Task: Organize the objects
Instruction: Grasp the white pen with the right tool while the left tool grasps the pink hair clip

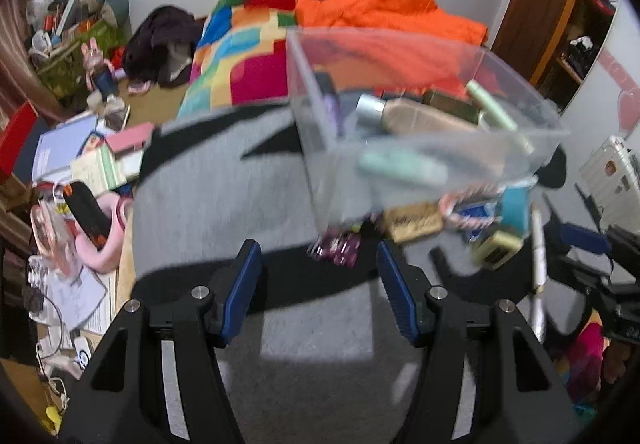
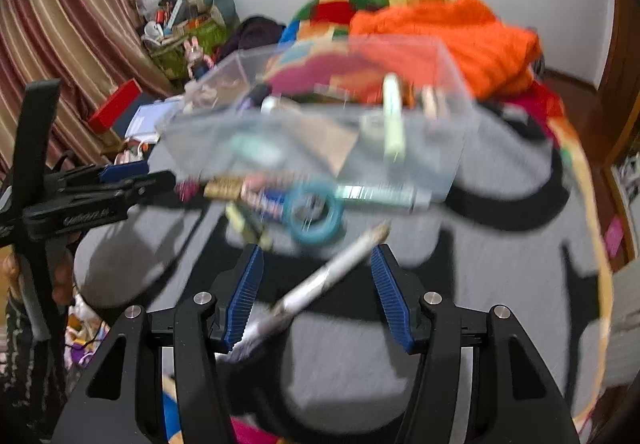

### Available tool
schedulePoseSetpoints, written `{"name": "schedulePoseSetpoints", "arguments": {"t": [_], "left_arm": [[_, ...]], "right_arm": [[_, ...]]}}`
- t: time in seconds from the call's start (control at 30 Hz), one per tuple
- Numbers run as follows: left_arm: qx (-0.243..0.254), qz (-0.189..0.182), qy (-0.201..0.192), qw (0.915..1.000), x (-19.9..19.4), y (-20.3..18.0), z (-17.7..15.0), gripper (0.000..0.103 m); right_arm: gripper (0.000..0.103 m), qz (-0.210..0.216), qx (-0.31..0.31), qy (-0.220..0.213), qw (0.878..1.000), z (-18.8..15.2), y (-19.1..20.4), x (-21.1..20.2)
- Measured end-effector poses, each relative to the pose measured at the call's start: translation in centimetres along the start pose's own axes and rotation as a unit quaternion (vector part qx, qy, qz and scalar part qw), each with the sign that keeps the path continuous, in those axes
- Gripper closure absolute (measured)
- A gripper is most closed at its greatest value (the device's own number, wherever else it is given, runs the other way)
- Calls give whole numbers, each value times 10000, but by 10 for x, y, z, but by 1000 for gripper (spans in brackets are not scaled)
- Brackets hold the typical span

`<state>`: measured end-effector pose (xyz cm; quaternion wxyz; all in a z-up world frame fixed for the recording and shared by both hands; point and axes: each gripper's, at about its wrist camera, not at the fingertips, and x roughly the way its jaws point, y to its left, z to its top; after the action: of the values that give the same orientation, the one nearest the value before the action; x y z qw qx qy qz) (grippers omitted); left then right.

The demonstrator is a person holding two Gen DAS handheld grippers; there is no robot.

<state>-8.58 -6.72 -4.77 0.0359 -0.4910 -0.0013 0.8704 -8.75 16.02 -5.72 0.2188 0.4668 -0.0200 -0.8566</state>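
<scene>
A clear plastic box (image 1: 424, 131) stands on a grey cloth and holds several cosmetic tubes and bottles; it also shows in the right wrist view (image 2: 320, 131). Loose items lie in front of it: a teal tape roll (image 2: 314, 213), a silver pen (image 2: 328, 278), a gold tube (image 2: 224, 187), a purple packet (image 1: 336, 248) and a small yellow-green box (image 1: 496, 248). My left gripper (image 1: 320, 284) is open above the cloth, short of the purple packet. My right gripper (image 2: 316, 292) is open with the silver pen lying between its fingers, untouched as far as I can tell.
A colourful patchwork blanket (image 1: 256, 43) and orange cloth (image 1: 384, 11) lie behind the box. Books and clutter (image 1: 88, 155) crowd the left. The left gripper shows in the right wrist view (image 2: 92, 195), the right gripper (image 1: 600, 264) at the far right of the left view.
</scene>
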Motion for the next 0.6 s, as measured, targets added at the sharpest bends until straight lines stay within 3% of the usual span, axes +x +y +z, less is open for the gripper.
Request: {"name": "schedulePoseSetpoints", "arguments": {"t": [0.13,0.27,0.37,0.43,0.5,0.57,0.6], "left_arm": [[54,-53,227,9997,16,0,-7,43],[192,-120,242,9995,22,-4,-1,41],[170,-91,178,9997,26,-4,3,41],[221,12,91,9997,27,-6,3,49],[274,35,39,9996,25,-7,3,67],[313,80,7,9995,24,-9,2,78],[321,105,-4,9994,23,-11,1,78]], "right_arm": [[49,116,142,240,9995,-13,6,14],[49,-175,-108,27,9998,-18,16,18],[61,-275,-161,7,9995,-18,14,16],[73,-349,-168,4,9993,-18,10,14],[86,-315,-80,25,9995,-20,0,10],[91,-308,-32,36,9995,-21,-7,6],[92,-334,-19,34,9994,-22,-10,4]]}}
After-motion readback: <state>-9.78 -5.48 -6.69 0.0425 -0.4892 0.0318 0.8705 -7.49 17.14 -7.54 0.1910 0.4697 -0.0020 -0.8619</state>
